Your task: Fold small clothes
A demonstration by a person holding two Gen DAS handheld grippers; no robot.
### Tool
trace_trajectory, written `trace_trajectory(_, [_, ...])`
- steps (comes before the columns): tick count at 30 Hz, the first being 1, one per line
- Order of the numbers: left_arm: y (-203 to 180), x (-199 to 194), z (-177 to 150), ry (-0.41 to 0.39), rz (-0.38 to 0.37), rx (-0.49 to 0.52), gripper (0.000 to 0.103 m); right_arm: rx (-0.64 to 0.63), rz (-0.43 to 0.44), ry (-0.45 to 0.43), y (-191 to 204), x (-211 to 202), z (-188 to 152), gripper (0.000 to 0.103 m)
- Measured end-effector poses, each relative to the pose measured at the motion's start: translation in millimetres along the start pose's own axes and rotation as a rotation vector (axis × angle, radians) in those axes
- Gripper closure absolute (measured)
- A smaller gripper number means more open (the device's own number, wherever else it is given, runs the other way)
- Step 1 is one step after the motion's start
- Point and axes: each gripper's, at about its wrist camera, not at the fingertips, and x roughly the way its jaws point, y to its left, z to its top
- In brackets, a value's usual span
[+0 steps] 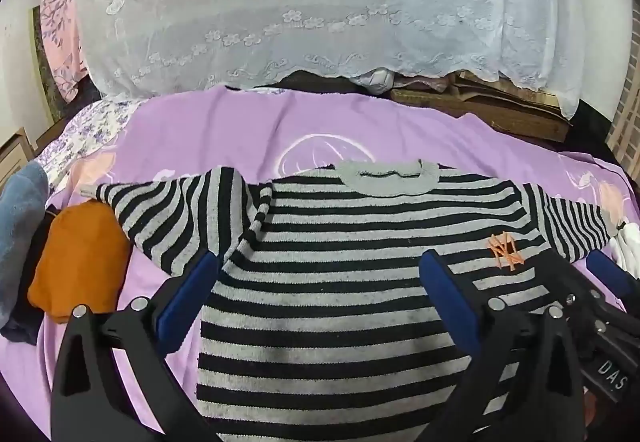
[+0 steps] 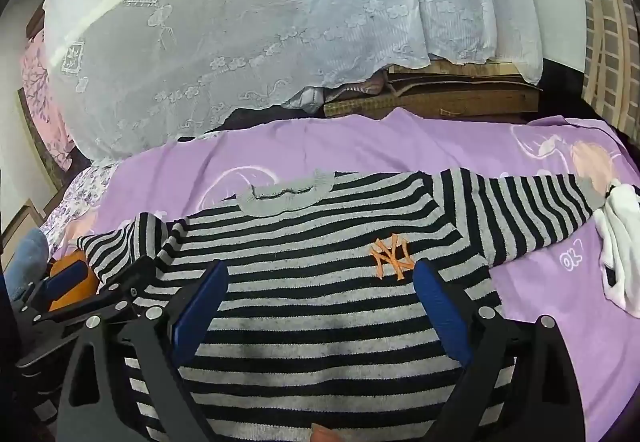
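Observation:
A small black-and-grey striped sweater (image 1: 344, 282) with an orange NY logo (image 1: 505, 246) lies flat, front up, on a purple sheet (image 1: 240, 129), sleeves spread out to both sides. It also shows in the right wrist view (image 2: 320, 282). My left gripper (image 1: 320, 274) is open and empty above the sweater's left body. My right gripper (image 2: 320, 282) is open and empty above the middle of the sweater, below the logo (image 2: 392, 252). Each gripper shows at the edge of the other's view.
A folded orange garment (image 1: 80, 262) and a blue-grey one (image 1: 20, 217) lie at the left. A white cloth (image 2: 618, 242) lies by the right sleeve end. A white lace cover (image 1: 320, 1) drapes a pile behind the sheet, over wooden boards (image 1: 500, 109).

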Motion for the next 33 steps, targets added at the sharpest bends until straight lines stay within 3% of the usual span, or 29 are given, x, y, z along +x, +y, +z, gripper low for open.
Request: trace_trajectory(33, [4, 14, -14, 0.037, 0.013, -0.007, 0.005, 0.012, 0.013, 0.008, -2, 7, -2, 0.009])
